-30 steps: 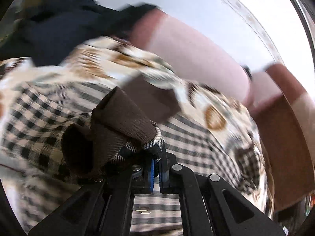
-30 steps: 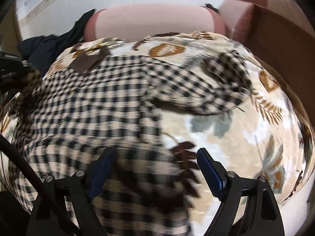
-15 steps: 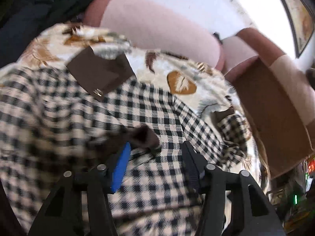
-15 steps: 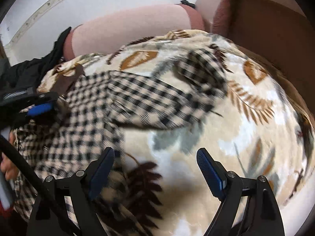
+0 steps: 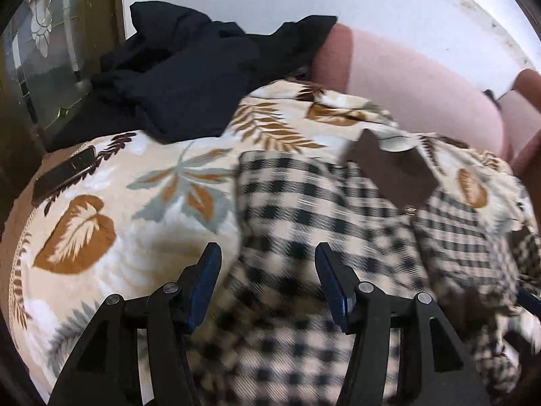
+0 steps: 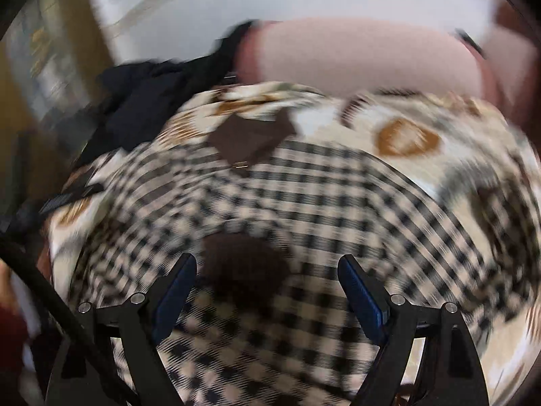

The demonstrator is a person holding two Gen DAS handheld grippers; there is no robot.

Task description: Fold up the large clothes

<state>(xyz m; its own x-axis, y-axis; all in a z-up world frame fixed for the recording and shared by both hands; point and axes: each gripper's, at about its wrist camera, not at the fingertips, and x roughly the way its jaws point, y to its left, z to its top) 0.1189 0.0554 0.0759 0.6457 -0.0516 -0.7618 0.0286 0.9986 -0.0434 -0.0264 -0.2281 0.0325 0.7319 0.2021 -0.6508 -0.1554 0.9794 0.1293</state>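
1. Left wrist view: the left gripper (image 5: pixel 267 270) hangs released, nothing between its pads, over a bed under a leaf-print blanket (image 5: pixel 142 209).
2. Beyond lie a dark garment pile (image 5: pixel 189 77), a phone (image 5: pixel 64 174) and a pink headboard (image 5: pixel 416 91).
3. Right gripper (image 6: pixel 267 284) is spread wide, empty, above the blurred checked shirt (image 6: pixel 304 196), which lies flat with its brown collar (image 6: pixel 250 138) towards the headboard.

Left claw (image 5: pixel 267 267) open above checked garment (image 5: pixel 304 209) on leaf-print blanket (image 5: pixel 135 203).
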